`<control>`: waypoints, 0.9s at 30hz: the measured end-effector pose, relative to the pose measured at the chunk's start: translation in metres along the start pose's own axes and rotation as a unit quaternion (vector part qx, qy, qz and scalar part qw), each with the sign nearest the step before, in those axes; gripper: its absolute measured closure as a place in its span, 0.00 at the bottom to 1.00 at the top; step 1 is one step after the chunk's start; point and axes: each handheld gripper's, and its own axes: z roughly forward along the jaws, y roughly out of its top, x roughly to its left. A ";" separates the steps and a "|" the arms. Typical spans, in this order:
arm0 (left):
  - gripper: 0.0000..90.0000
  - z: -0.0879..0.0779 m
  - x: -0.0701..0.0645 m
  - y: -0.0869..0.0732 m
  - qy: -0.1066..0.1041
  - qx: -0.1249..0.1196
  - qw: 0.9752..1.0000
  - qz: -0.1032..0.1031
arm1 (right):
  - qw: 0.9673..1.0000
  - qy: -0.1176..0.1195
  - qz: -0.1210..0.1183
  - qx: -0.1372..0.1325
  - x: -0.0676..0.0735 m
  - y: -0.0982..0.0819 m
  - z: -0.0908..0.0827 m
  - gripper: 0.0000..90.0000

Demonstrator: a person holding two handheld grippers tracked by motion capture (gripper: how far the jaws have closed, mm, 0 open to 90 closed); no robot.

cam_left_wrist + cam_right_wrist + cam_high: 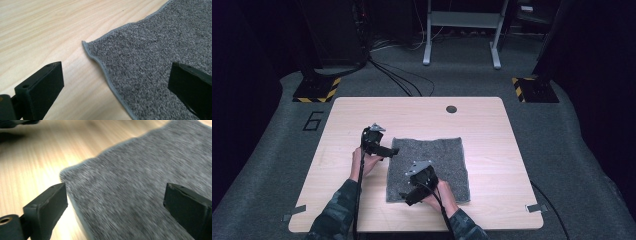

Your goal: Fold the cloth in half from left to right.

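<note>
A grey felt-like cloth [432, 160] lies flat on the light wooden table [357, 112], right of centre and toward the front. My left gripper [393, 151] hovers at the cloth's far-left corner. In the left gripper view that corner [84, 43] lies just ahead of the open left gripper [116, 75], with nothing between the jaws. My right gripper [406, 198] sits over the cloth's near-left corner. In the blurred right gripper view the right gripper [116, 195] stands wide open above the cloth [140, 170], apart from it.
A dark round hole [451, 109] is in the table near its far edge. Tape strips [293, 212] mark the front corners. On the floor beyond stand striped stand bases [318, 89], cables and a white frame [462, 30].
</note>
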 end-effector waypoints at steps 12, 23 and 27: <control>0.04 0.021 0.013 0.017 0.010 0.004 1.000 -0.006 | 0.999 0.015 -0.035 -0.003 0.030 0.020 0.030 0.17; 0.18 0.041 0.017 0.018 0.011 0.019 1.000 -0.012 | 0.998 0.022 -0.055 0.014 0.045 0.024 0.042 0.39; 0.25 0.043 0.017 0.016 0.014 0.016 1.000 -0.015 | 0.997 0.020 -0.058 0.038 0.050 0.023 0.049 0.48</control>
